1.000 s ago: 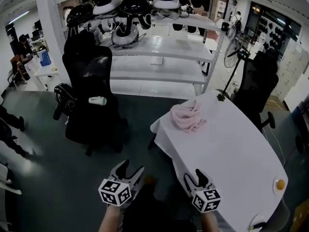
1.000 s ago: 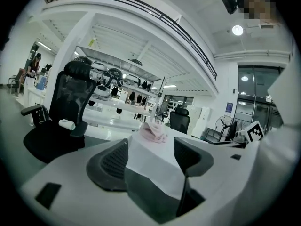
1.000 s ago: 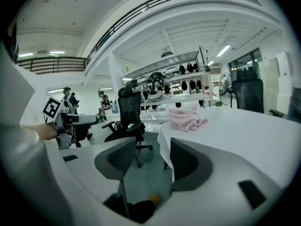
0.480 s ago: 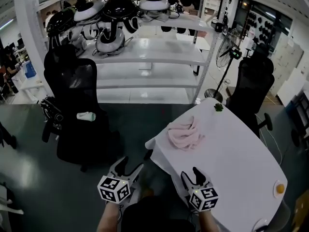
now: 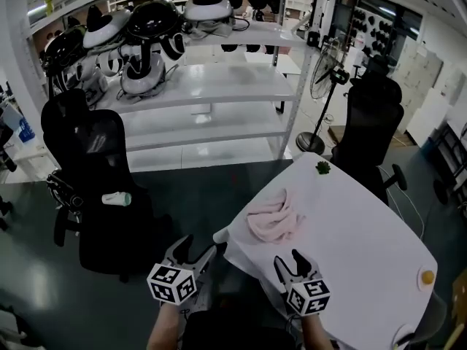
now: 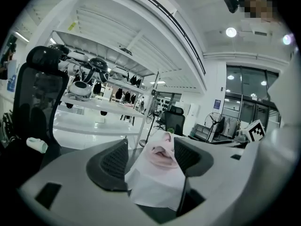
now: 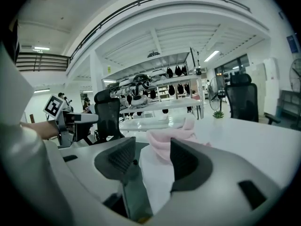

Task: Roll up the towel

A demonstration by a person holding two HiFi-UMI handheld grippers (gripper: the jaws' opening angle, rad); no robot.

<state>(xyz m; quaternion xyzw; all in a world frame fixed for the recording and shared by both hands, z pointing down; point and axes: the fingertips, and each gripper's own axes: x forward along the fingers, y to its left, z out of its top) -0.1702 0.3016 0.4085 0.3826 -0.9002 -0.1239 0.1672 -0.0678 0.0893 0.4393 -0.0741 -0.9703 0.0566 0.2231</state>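
A pink towel point(image 5: 273, 220) lies crumpled near the left corner of the white table point(image 5: 357, 246). It also shows ahead between the jaws as a pink towel point(image 6: 162, 150) in the left gripper view and a pink towel point(image 7: 169, 138) in the right gripper view. My left gripper point(image 5: 195, 248) hovers off the table's left edge, open and empty. My right gripper point(image 5: 290, 261) hangs over the table's near corner, short of the towel, open with nothing between its fingers.
A black office chair point(image 5: 95, 188) with a white bottle point(image 5: 115, 198) on it stands to the left. White shelving point(image 5: 197, 86) with helmets is behind. Another black chair point(image 5: 372, 126) and a small green plant point(image 5: 322, 168) are at the table's far end. An orange object point(image 5: 427, 276) sits at the right edge.
Both grippers and the view have moved forward toward the table. The towel now lies closer to the grippers. The jaws have stayed as they were.
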